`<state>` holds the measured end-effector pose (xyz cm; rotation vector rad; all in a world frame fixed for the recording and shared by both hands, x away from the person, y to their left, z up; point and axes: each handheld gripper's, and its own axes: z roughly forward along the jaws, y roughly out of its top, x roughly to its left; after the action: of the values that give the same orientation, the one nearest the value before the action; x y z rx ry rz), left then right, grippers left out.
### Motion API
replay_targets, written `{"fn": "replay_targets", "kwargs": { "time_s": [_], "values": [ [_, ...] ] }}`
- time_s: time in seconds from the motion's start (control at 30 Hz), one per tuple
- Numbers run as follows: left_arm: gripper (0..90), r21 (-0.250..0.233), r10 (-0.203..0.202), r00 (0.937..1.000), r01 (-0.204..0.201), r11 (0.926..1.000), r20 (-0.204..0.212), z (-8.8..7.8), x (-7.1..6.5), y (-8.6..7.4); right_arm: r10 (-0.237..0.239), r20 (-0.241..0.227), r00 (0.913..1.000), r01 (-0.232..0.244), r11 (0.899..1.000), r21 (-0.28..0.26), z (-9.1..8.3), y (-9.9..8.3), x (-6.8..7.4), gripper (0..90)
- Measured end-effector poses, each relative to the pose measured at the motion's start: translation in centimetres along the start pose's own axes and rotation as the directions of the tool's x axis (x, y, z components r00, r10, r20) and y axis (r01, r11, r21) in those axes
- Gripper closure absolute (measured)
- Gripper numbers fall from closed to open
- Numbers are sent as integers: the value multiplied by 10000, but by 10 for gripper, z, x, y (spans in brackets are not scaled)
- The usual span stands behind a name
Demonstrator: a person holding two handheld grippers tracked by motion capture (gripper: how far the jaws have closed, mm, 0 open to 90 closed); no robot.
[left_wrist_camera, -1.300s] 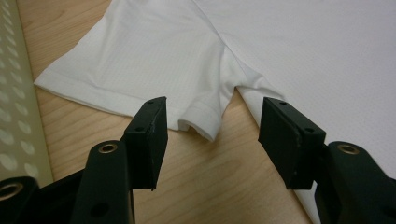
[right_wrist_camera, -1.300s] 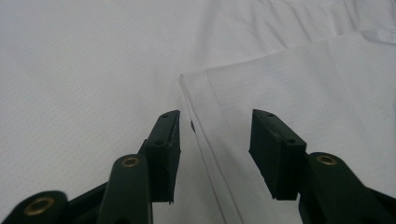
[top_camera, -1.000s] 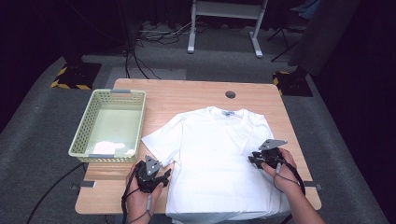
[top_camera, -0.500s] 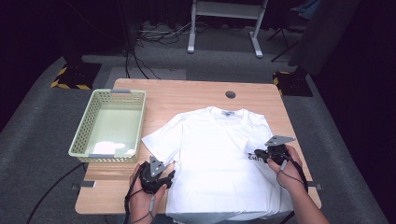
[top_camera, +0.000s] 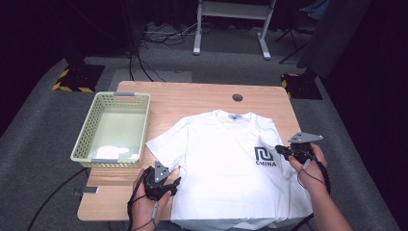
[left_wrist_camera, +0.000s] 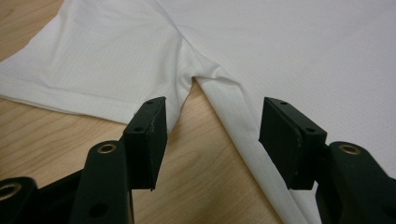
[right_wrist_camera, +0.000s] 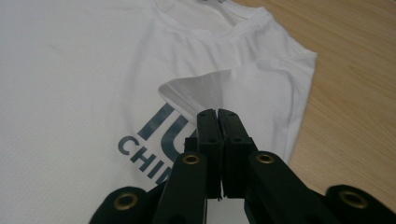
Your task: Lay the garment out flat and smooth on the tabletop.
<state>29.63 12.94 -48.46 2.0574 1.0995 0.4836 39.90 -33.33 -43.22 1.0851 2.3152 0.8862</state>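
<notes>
A white T-shirt (top_camera: pixel 226 168) with a dark chest logo (top_camera: pixel 264 156) lies face up on the wooden table (top_camera: pixel 192 98). My right gripper (top_camera: pixel 284 151) is over the shirt's right side, beside the logo. In the right gripper view its jaws (right_wrist_camera: pixel 217 114) are shut on a small raised fold of the shirt's fabric (right_wrist_camera: pixel 196 91). My left gripper (top_camera: pixel 171 185) rests low at the shirt's left armpit. Its jaws (left_wrist_camera: pixel 212 112) stand open, with the sleeve's underarm seam (left_wrist_camera: pixel 194 74) and bare wood between them, and the pads touch nothing.
A pale green plastic basket (top_camera: pixel 86 134) stands at the table's left side, close to the shirt's left sleeve (top_camera: pixel 166 142). A round cable hole (top_camera: pixel 237 97) sits near the far edge. The shirt's hem hangs over the near table edge. Grey carpet surrounds the table.
My right gripper has shifted right and risen slightly with shirt fabric pinched, uncovering the logo. The left gripper has stayed where it was.
</notes>
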Motion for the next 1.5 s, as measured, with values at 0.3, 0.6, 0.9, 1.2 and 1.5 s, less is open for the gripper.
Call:
{"fn": "replay_targets", "kwargs": {
  "time_s": [0.3, 0.6, 0.9, 1.2, 1.5],
  "values": [
    [416, -39, 249, 9992, -248, 9997, 308, 11, -6, 13, 463, 843, 9954, -455, 9989, -119, -25, -2, -28, 890],
    [410, -161, 373, 9981, -365, 9992, 497, 14, -14, 19, 2251, 4771, 8495, -2550, 9669, -21, -63, -38, -82, 554],
    [374, -529, 268, 9989, -248, 9983, 372, -5, -9, 20, 1863, 2466, 9510, -1736, 9821, -728, -54, -37, -42, 390],
    [345, -829, 361, 9987, -330, 9960, 363, -27, -2, 17, 1172, 1455, 9824, -1020, 9889, -1078, -63, -24, -10, 378],
    [317, -1026, 611, 9971, -561, 9931, 464, -45, -1, 14, 1092, 805, 9908, -986, 9872, -1255, -71, -36, 4, 373]
  ]
}}
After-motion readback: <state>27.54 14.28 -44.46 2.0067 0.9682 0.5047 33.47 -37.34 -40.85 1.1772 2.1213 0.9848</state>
